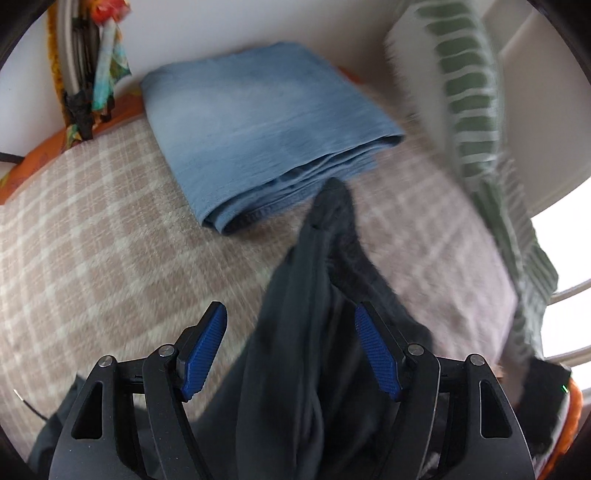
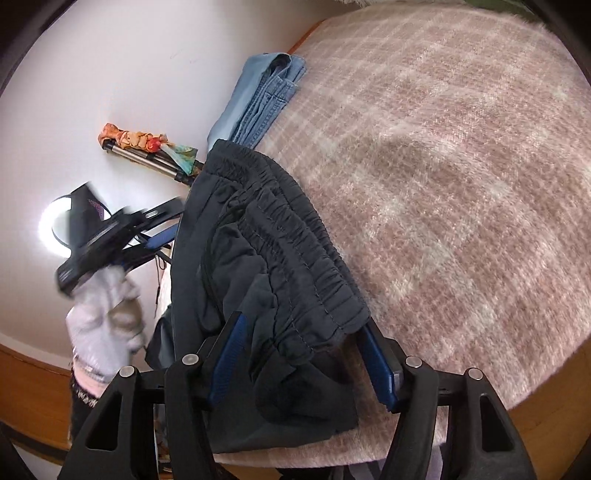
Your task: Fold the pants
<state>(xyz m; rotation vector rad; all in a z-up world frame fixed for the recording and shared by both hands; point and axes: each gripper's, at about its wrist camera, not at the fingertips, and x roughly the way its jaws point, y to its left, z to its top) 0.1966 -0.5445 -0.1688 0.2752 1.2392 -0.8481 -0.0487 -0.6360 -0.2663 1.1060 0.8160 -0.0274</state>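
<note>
Left gripper (image 1: 290,332): jaws spread wide, gripping nothing; a bunched length of dark pants (image 1: 295,350) runs up between the blue pads (image 1: 205,354); contact unclear. Right gripper (image 2: 303,354): jaws spread, the pants' gathered waistband (image 2: 291,251) lying between them, not clamped. Beneath both: pink plaid blanket (image 2: 461,184). Beyond the left jaws: folded blue jeans (image 1: 258,136) by the white wall (image 1: 221,26). Right of the left jaws: green striped cloth (image 1: 469,96), blurred.

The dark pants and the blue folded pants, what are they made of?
The dark pants look like thin, smooth synthetic cloth, matte, with a gathered elastic waistband. The blue folded pants look like soft faded denim, judging by the washed colour and stitched hems, though that is a guess.
</note>
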